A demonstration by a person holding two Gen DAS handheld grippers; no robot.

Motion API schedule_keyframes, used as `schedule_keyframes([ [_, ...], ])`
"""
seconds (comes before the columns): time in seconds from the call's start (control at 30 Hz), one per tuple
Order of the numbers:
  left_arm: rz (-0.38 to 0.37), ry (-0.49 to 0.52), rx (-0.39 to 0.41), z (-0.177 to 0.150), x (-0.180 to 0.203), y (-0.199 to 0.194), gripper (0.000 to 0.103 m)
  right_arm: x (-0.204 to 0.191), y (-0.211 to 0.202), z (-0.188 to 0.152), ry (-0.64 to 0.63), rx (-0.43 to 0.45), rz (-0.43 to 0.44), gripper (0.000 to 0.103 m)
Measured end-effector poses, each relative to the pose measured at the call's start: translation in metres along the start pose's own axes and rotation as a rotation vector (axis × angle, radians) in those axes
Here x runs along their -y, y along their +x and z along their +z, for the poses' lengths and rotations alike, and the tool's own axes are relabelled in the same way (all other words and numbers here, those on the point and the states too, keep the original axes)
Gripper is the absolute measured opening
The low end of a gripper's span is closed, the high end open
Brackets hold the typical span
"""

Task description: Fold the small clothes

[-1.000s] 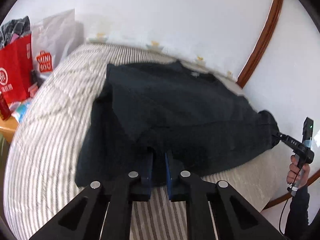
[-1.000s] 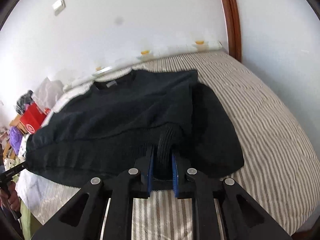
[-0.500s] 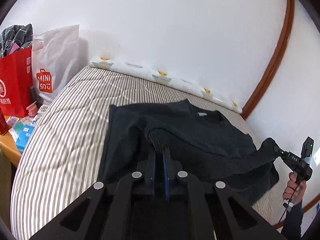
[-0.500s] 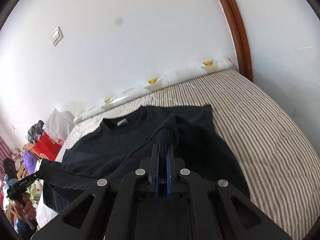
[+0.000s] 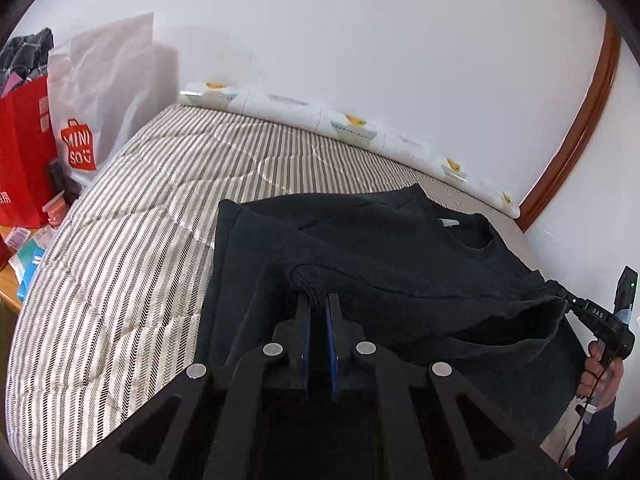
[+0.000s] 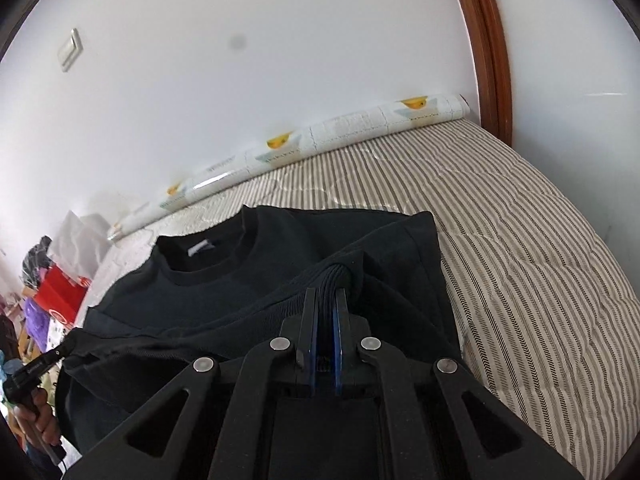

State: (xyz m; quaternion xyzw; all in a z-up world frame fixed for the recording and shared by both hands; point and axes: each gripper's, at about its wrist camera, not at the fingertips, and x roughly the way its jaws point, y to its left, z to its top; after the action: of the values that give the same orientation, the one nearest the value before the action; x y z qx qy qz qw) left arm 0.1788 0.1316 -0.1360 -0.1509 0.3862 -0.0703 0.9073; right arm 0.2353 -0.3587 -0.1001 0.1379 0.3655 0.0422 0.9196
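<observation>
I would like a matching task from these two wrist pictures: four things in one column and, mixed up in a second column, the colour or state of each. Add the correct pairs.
Things
1. sweater
2. bedcover
3. left claw
4. shopping bag beside the bed

Colour or state
A. red
B. shut on ribbed cloth
C. grey and white stripes
D. black, its hem lifted off the bed

Pairs: 1-D, 2-C, 3-B, 4-A

The right claw is likewise shut on the sweater's ribbed edge.
</observation>
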Motion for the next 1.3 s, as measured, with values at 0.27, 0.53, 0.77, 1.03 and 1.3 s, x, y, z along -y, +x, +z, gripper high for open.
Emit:
schedule_keyframes([
  [0.27, -0.068, 0.008, 0.023, -0.009, -0.003, -0.037, 0.040, -0.017, -0.055, -0.008, -0.062, 0.047, 0.058, 0.048],
  [0.53, -0.113, 0.102, -0.017, -0.046, 0.019, -0.051, 0.041, -0.044, -0.056, -0.057, -0.202, -0.074, 0.105, 0.058],
  [0.77, 0.061, 0.277, -0.072, -0.043, 0.061, -0.006, 0.041, -0.063, -0.011, -0.065, -0.248, -0.152, 0.010, 0.051],
  [1.03, 0.075, 0.235, -0.086, -0.002, 0.062, 0.029, 0.043, -0.071, 0.034, -0.030, -0.213, -0.195, -0.032, 0.050],
  [1.3, 0.146, 0.190, -0.099, 0.032, 0.046, 0.057, 0.043, -0.063, 0.060, 0.018, -0.172, -0.188, -0.066, 0.040],
])
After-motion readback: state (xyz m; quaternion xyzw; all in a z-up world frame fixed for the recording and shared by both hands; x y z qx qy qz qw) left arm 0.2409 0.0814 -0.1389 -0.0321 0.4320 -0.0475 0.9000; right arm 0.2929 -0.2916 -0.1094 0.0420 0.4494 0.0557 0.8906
